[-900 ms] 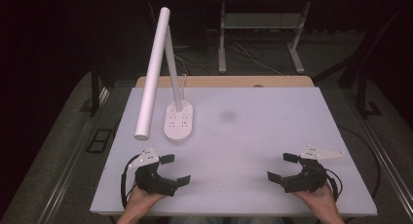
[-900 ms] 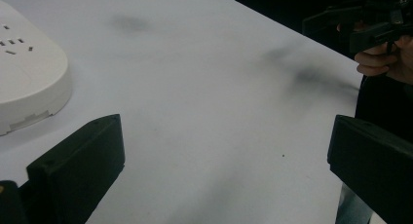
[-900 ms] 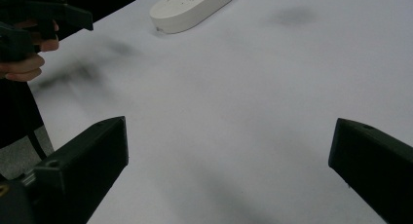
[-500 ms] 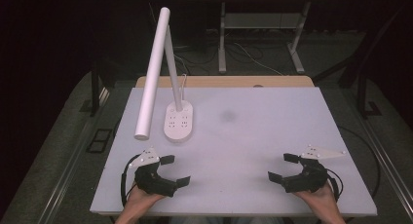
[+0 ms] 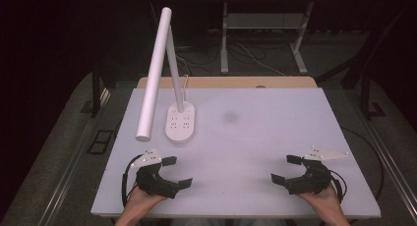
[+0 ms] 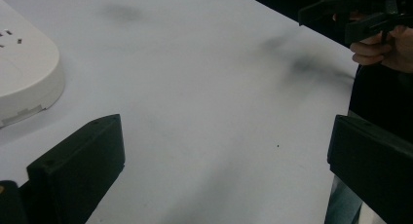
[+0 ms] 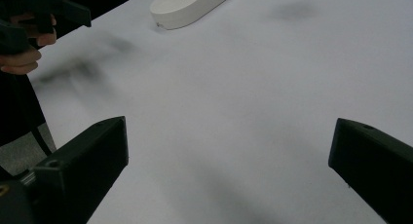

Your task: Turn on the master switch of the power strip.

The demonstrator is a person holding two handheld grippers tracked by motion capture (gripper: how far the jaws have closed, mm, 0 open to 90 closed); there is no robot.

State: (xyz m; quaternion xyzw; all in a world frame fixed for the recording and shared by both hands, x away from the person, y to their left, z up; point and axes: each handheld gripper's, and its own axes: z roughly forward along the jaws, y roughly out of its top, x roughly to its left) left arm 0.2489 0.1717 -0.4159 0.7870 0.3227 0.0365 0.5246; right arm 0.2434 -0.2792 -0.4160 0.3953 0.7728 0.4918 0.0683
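- Your left tongs (image 5: 174, 173) sit near the front-left edge of the table (image 5: 255, 137), jaws spread wide, nothing between them.
- Your right tongs (image 5: 287, 169) sit near the front-right edge, jaws also wide and empty; the two pairs point inward toward each other, well apart.
- Both hover low over bare table; the frames don't let you tell whether they touch it.
- Nearest thing is the white desk lamp: its oval base (image 5: 180, 123) stands on the left half of the table, behind your left tongs and slightly toward the centre.
- In the left gripper view the base (image 6: 24, 83) shows at the left edge, close ahead of the left jaw; in the right gripper view it (image 7: 190, 5) lies far off across the table.
- So the left hand is clearly nearer; the right would have to cross most of the table.
- The base's long axis runs front to back.
- The lamp head (image 5: 153, 73) is a long white tube slanting from high at the back down to the front-left, its low end overhanging beside the base.
- Judgement: go forward with the left, watch that low tube end.
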